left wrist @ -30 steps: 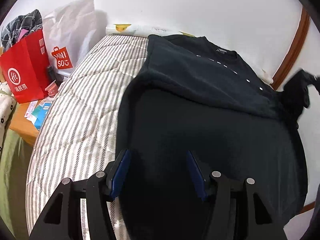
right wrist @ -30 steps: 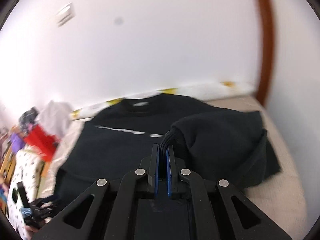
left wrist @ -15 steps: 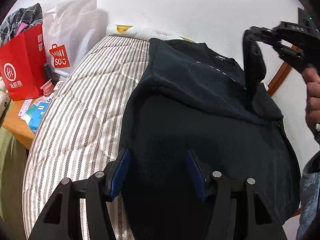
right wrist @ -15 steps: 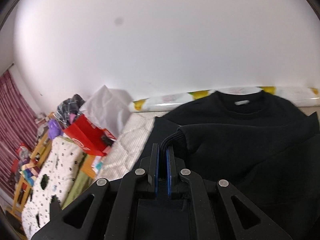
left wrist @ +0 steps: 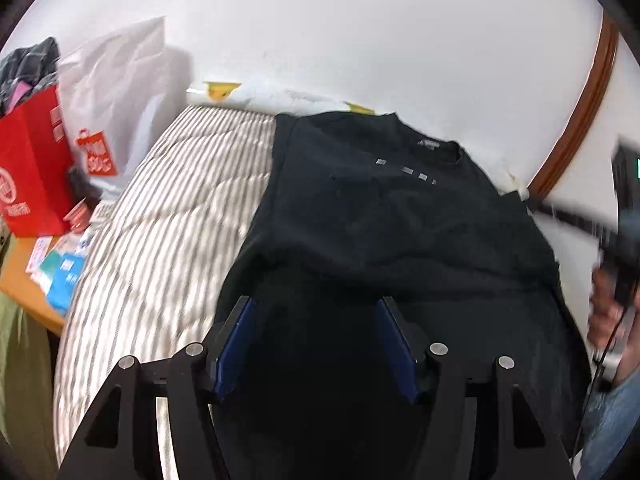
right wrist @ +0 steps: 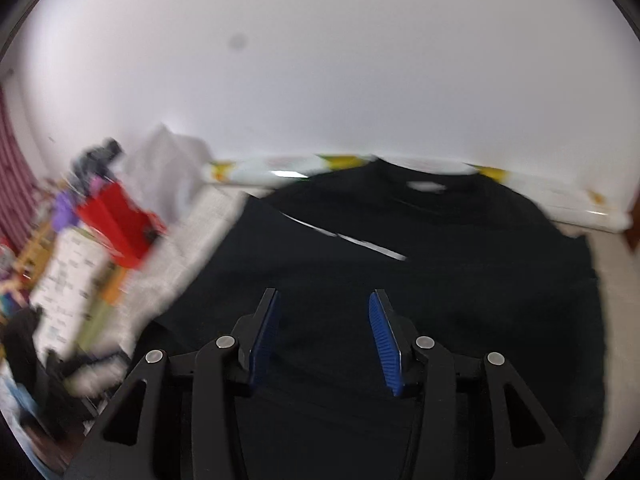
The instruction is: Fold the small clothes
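Observation:
A black sweatshirt point(left wrist: 392, 232) lies on a striped mattress point(left wrist: 168, 216), collar toward the wall, with both sleeves folded in over the body. It also shows in the right wrist view point(right wrist: 420, 280), blurred. My left gripper point(left wrist: 314, 340) is open and empty, hovering over the sweatshirt's lower part. My right gripper point(right wrist: 322, 334) is open and empty above the sweatshirt's middle. In the left wrist view the right gripper and the hand holding it appear blurred at the far right edge point(left wrist: 618, 264).
A red paper bag point(left wrist: 32, 176) and a white shopping bag point(left wrist: 116, 104) stand left of the mattress by the wall. Boxes and papers point(left wrist: 60, 268) lie on a wooden surface at the left. A patterned roll point(right wrist: 280, 168) lies along the wall.
My right gripper has let go of the sleeve cuff, opened, and swung back to the right. The sleeve now lies folded across the sweatshirt. My left gripper stayed open.

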### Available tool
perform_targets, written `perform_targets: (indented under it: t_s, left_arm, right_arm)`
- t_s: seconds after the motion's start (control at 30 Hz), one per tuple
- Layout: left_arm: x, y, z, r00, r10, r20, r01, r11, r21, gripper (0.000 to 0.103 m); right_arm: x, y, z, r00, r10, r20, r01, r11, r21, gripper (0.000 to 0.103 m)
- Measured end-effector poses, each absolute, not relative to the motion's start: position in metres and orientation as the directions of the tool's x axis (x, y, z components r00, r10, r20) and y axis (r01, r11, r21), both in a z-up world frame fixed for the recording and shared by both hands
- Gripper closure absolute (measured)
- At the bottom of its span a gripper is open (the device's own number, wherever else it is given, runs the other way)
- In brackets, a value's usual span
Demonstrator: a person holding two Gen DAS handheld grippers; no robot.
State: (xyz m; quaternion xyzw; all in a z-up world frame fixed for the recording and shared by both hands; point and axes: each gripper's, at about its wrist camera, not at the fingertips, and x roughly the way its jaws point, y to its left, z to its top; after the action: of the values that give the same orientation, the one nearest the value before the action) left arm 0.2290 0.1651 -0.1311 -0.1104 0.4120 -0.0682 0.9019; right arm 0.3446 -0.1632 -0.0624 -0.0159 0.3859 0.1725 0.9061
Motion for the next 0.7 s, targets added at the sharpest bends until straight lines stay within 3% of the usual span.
perform_targets:
  t_s: [0.13, 0.27, 0.57, 0.67, 0.7]
  left_arm:
    - [0.26, 0.151, -0.13, 0.64, -0.257, -0.724, 0.065, 0.957, -0.282, 0.045]
    - [0.29, 0.141, -0.142, 0.621, -0.287, -0.729, 0.077, 0.949, -0.307, 0.052]
    - [0.33, 0.114, -0.169, 0.563, -0.28, -0.777, 0.074, 0.954, -0.291, 0.058]
    - [0.337, 0.106, -0.17, 0.576, -0.22, -0.787, 0.035, 0.969, -0.245, 0.07]
    - [0.339, 0.104, -0.168, 0.58, -0.196, -0.791, 0.027, 0.975, -0.222, 0.079]
  right_arm:
    - [0.335, -0.214, -0.088, 0.634, 0.167, -0.755, -0.257, 0.966, -0.002, 0.06]
    - [0.322, -0.253, -0.115, 0.605, 0.075, -0.792, -0.209, 0.976, -0.067, 0.079]
    - [0.322, -0.31, -0.152, 0.601, 0.0, -0.8, -0.062, 0.997, -0.046, 0.079]
    - [0.324, -0.332, -0.163, 0.593, 0.019, -0.805, 0.007, 1.0, 0.029, 0.081]
    - [0.323, -0.336, -0.163, 0.601, 0.036, -0.799, 0.014, 0.998, 0.056, 0.082]
